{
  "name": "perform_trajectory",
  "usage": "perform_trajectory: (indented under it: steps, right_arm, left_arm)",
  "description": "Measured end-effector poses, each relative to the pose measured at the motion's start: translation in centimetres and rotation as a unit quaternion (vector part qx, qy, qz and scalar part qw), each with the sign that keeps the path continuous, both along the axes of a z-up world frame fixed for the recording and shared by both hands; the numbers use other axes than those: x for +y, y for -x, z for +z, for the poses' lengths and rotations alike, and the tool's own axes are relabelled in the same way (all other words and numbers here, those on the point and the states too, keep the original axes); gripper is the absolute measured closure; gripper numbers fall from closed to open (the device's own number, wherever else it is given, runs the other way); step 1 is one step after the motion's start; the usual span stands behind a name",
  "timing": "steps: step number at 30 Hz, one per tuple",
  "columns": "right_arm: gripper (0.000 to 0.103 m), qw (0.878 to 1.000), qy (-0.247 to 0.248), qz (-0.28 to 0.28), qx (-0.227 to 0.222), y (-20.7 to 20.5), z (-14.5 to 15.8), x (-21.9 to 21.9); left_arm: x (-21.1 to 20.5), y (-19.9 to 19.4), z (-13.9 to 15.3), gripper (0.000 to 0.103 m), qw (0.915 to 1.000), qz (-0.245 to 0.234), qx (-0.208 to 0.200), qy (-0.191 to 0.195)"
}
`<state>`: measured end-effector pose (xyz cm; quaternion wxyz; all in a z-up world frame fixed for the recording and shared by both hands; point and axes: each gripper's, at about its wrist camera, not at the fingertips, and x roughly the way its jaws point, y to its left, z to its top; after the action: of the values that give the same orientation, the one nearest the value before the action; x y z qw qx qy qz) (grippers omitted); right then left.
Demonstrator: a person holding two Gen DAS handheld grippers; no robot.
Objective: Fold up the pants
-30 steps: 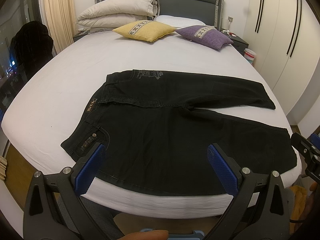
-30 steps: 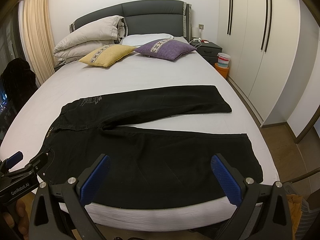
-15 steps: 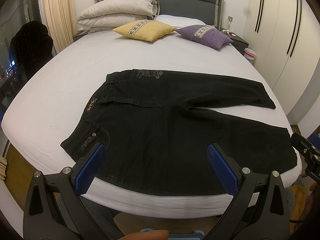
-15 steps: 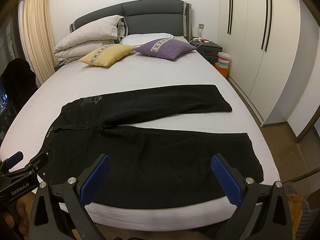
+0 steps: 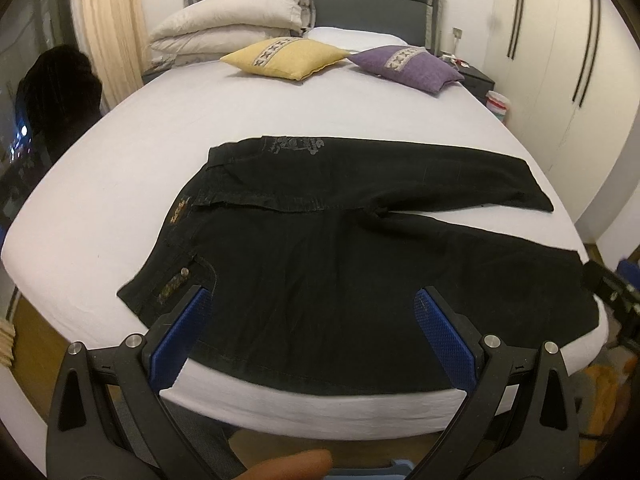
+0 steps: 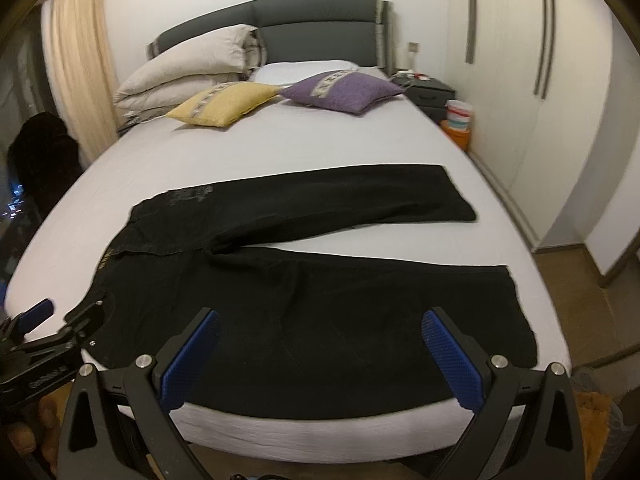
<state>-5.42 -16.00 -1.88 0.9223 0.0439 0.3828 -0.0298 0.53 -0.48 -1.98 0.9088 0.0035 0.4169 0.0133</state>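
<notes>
1. The pants [image 5: 320,264] lie flat on the bed [image 5: 160,128], near its near edge.
2. Their long axis runs left to right: waist left, legs pointing right, slightly spread.
3. The left gripper [image 5: 310,300] is open, holding nothing.
4. The right gripper [image 6: 320,322] is open too, above the near leg.

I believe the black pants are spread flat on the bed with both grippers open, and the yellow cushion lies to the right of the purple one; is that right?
Not quite: the yellow cushion lies to the left of the purple cushion, as the right wrist view shows. The black pants do lie flat on the bed, with left gripper and right gripper open.
</notes>
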Motion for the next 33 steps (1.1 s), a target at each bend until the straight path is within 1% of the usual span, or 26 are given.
perform_trajectory:
  steps: [3,5,7,9,11,12,14,15,16,17,18,19,20,21,22,23,24,25,27,28,29,30,31,33]
  right_arm:
    - [0.0,0.999,-0.017,0.045,0.001,-1.3,-0.2,-0.6]
    - [0.0,0.997,-0.017,0.071,-0.001,-2.6,-0.1,-1.2]
    - [0.0,0.995,-0.02,0.096,-0.01,-4.2,0.2,-1.7]
    - [0.0,0.991,-0.025,0.132,-0.023,-6.6,0.5,-2.2]
    - [0.0,0.986,-0.019,0.161,-0.025,-9.2,0.5,-2.2]
    - [0.001,0.984,-0.015,0.177,-0.024,-10.7,0.5,-2.1]
    - [0.005,0.977,-0.005,0.213,-0.024,-13.6,0.1,-1.7]
    - [0.006,0.974,-0.001,0.227,-0.022,-14.7,-0.1,-1.4]
    - [0.009,0.97,0.003,0.241,-0.018,-15.9,-0.5,-1.1]
    - [0.014,0.965,0.006,0.26,-0.01,-17.7,-1.1,-0.7]
    - [0.016,0.962,0.009,0.272,-0.002,-19.0,-1.7,-0.5]
    - [0.021,0.959,0.011,0.282,0.007,-20.2,-2.2,-0.4]
    - [0.024,0.954,0.009,0.301,0.017,-21.6,-2.9,-0.1]
    - [0.025,0.95,0.007,0.311,0.021,-22.5,-3.4,0.0]
    - [0.025,0.947,0.006,0.321,0.025,-23.4,-3.9,0.0]
    - [0.025,0.944,0.005,0.329,0.029,-24.7,-4.5,0.1]
    - [0.026,0.942,0.004,0.334,0.033,-25.4,-4.9,0.1]
    - [0.027,0.94,0.001,0.339,0.036,-26.1,-5.4,0.1]
    - [0.029,0.934,-0.006,0.355,0.041,-27.8,-6.3,0.1]
    - [0.029,0.932,-0.007,0.359,0.043,-28.4,-6.6,0.2]
    - [0.029,0.929,-0.006,0.366,0.045,-29.1,-7.0,0.3]
    - [0.029,0.928,-0.006,0.37,0.046,-29.6,-7.2,0.3]
    - [0.029,0.925,-0.01,0.378,0.047,-30.2,-7.4,0.2]
    - [0.029,0.92,-0.013,0.388,0.049,-31.1,-7.7,0.3]
  left_arm:
    - [1.0,-1.5,-0.4,0.0,0.9996,-0.027,-0.009,-0.007]
    - [2.5,-3.4,-0.4,0.0,0.9988,-0.047,-0.013,0.002]
    - [4.5,-6.3,-0.4,0.0,0.9965,-0.082,-0.01,0.014]
    - [6.5,-10.1,-0.8,0.0,0.9942,-0.107,0.0,0.008]
    - [8.1,-13.8,-1.5,0.0,0.9928,-0.117,0.019,-0.019]
    - [8.9,-16.4,-1.8,0.0,0.9913,-0.119,0.03,-0.047]
    - [10.5,-20.5,-2.1,0.0,0.9883,-0.128,0.018,-0.081]
    - [11.2,-22.6,-2.4,0.0,0.9867,-0.136,0.021,-0.086]
    - [11.7,-24.6,-2.8,0.0,0.9848,-0.148,0.034,-0.084]
    - [12.1,-26.7,-3.5,0.0,0.9822,-0.162,0.053,-0.078]
    - [12.6,-29.1,-4.3,0.0,0.9775,-0.181,0.074,-0.078]
    - [13.0,-31.5,-5.3,0.0,0.9723,-0.197,0.091,-0.088]
    - [13.1,-33.0,-6.0,0.0,0.9681,-0.209,0.102,-0.094]
    - [13.2,-34.9,-6.9,0.001,0.9621,-0.225,0.117,-0.1]
    - [13.2,-36.5,-7.6,0.006,0.9582,-0.234,0.127,-0.104]
    - [13.0,-37.8,-8.3,0.008,0.9554,-0.241,0.135,-0.104]
    - [12.7,-39.4,-9.3,0.014,0.9513,-0.25,0.15,-0.099]
    - [12.7,-40.6,-10.0,0.022,0.9482,-0.258,0.16,-0.095]
    - [12.6,-42.9,-12.0,0.03,0.9395,-0.273,0.186,-0.092]
    - [12.5,-43.6,-12.8,0.035,0.9347,-0.28,0.198,-0.094]
    - [12.4,-44.0,-13.7,0.037,0.93,-0.287,0.207,-0.099]
    - [12.3,-44.5,-14.5,0.038,0.9246,-0.295,0.217,-0.106]
    - [12.3,-44.9,-15.2,0.038,0.9194,-0.304,0.227,-0.103]
    - [12.5,-45.7,-15.9,0.038,0.9141,-0.313,0.24,-0.092]
